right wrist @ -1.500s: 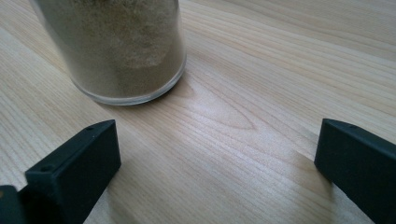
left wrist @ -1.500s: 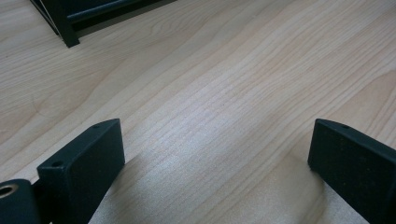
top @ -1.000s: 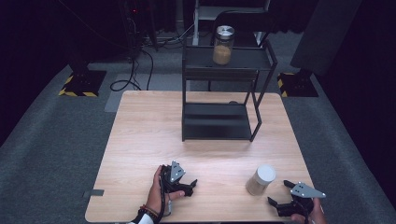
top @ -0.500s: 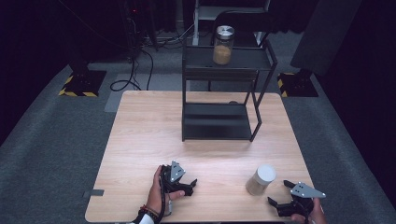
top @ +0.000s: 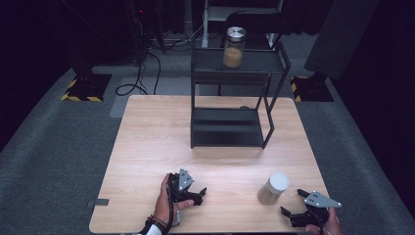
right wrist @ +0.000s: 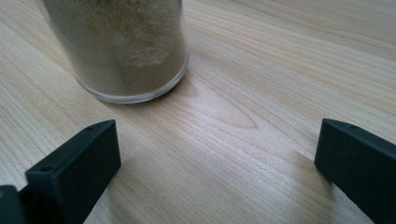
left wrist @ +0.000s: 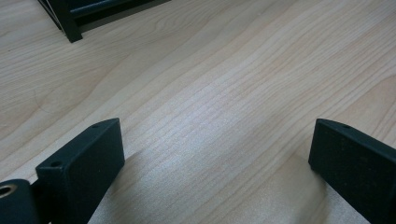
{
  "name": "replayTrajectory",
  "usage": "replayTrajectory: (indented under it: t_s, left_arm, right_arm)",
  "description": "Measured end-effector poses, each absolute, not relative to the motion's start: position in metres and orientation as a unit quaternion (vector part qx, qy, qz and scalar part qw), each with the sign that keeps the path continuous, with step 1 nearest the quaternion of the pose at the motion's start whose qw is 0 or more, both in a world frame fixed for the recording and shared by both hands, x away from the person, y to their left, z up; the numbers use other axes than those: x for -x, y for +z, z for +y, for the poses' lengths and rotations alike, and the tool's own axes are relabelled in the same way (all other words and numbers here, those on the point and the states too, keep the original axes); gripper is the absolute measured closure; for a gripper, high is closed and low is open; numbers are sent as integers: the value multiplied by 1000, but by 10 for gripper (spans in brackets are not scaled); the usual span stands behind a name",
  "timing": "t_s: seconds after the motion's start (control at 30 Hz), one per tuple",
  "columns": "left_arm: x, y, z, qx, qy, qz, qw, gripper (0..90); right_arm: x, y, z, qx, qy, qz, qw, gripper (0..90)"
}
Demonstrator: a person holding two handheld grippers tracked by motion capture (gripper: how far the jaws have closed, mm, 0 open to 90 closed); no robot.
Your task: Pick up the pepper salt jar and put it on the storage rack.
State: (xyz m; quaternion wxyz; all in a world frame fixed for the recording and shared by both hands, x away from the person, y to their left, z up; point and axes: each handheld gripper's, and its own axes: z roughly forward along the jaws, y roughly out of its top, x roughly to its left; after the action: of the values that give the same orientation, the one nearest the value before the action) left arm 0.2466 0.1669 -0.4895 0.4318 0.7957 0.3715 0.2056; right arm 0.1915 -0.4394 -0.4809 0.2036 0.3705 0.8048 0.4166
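A glass jar [top: 273,188] with a white lid and sandy contents stands on the wooden table [top: 156,142] near its front right. My right gripper [top: 292,201] is open just right of it, low over the table edge. In the right gripper view the jar [right wrist: 123,46] sits ahead and to the left of the open gripper [right wrist: 219,140], outside the jaws. My left gripper [top: 199,195] rests at the front centre, open, with bare wood between its jaws [left wrist: 219,140]. A second jar [top: 234,47] with a silver lid stands on the top of the black shelf rack [top: 230,128].
The rack's lower shelf [top: 226,132] is bare, and one of its feet [left wrist: 65,18] shows ahead of the left gripper. Dark floor with cables [top: 142,73] and striped stand bases [top: 83,88] surrounds the table.
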Motion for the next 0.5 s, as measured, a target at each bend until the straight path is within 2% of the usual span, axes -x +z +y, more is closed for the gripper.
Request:
replayTrajectory:
  t_s: [0.1,0.33,0.5]
  left_arm:
    - [-247,-489,167,-796,206,372,432,33]
    - [-247,-490,166,-795,205,373,432,30]
    - [-247,-490,166,-795,205,373,432,31]
  right_arm:
    - [-190,-480,-438,-369,415,805,208,7]
    - [-194,-478,-450,-371,444,795,182,13]
    - [-194,-469,-449,-357,475,784,180,13]
